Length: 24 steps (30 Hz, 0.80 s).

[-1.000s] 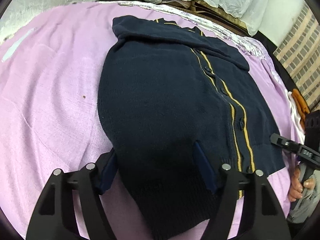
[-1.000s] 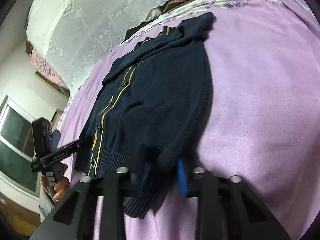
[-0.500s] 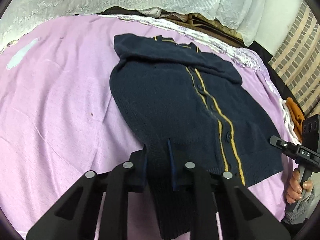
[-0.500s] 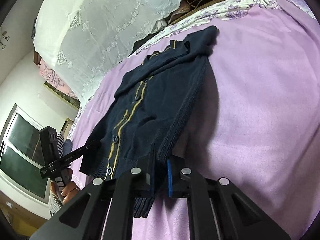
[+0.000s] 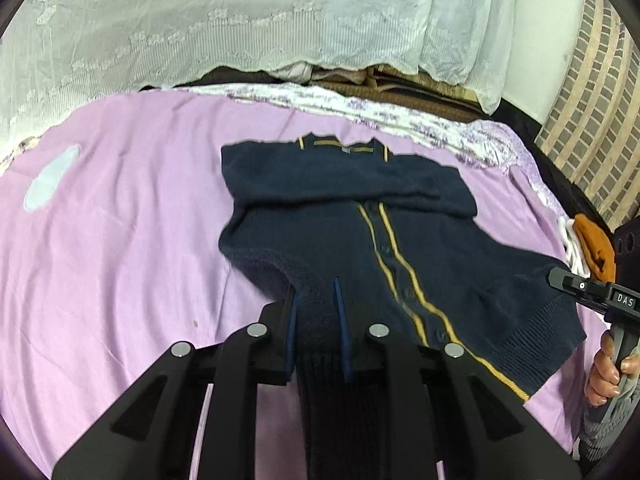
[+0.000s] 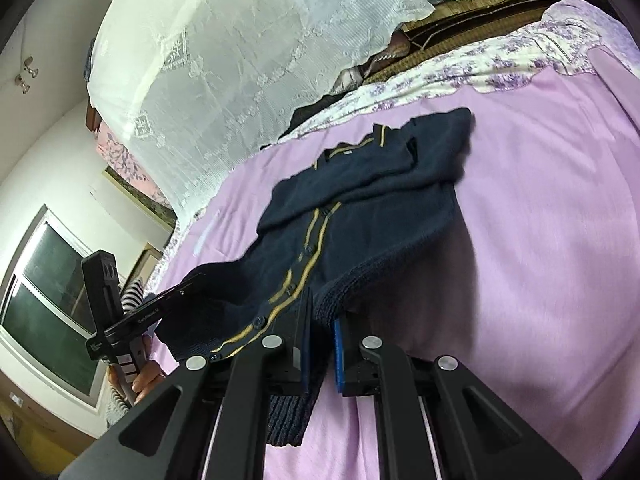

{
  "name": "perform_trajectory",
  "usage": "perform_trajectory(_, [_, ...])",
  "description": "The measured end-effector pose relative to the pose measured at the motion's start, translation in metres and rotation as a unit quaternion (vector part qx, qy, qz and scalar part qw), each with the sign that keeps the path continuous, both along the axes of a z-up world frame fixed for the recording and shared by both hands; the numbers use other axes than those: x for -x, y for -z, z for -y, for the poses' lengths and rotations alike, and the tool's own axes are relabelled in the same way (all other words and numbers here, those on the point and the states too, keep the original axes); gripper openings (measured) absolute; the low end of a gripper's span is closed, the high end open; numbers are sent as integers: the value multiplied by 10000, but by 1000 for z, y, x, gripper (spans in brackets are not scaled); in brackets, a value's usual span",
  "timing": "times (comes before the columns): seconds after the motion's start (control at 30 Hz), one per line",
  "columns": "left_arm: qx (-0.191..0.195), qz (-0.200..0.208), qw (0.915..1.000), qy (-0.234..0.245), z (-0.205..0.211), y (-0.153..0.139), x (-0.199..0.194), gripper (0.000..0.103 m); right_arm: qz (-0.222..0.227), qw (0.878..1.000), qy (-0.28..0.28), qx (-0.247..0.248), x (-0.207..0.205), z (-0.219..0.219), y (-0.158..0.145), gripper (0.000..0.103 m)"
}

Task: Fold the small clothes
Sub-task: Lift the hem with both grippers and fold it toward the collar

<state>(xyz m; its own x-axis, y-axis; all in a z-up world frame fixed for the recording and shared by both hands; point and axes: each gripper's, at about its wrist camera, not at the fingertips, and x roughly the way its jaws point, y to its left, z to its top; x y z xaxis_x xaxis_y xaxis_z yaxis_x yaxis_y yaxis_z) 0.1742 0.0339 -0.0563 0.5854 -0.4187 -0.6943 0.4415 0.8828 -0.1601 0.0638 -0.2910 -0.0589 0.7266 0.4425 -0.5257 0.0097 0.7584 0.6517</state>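
Left gripper (image 5: 316, 320): closed on the ribbed hem of the navy cardigan (image 5: 340, 216), at its left bottom corner, so that this corner can be carried over.
Right gripper (image 6: 320, 332): clamped on the other hem corner, to keep the hem level between both.
Cardigan: buttoned, yellow stripes (image 5: 390, 248) up, near the middle of the purple bedsheet (image 5: 120, 240); collar toward the far edge, hem end hanging raised.
Step, I judge: bottom-to-collar fold beginning.
Risk: the knit sags between the two grips.
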Motion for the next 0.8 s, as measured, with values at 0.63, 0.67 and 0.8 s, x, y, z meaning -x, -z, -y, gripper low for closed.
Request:
perform_trajectory(0.63, [42, 216, 9997, -141, 29, -33, -61, 14, -93, 9981, 125, -599, -71, 35, -18, 9])
perform_trajectory(0.67, [50, 230, 9996, -154, 30, -35, -65, 15, -111, 9979, 142, -628, -76, 37, -18, 9])
perform_trajectory(0.8, [77, 237, 9995, -219, 35, -39, -85, 14, -182, 9972, 197, -692, -94, 45, -17, 9])
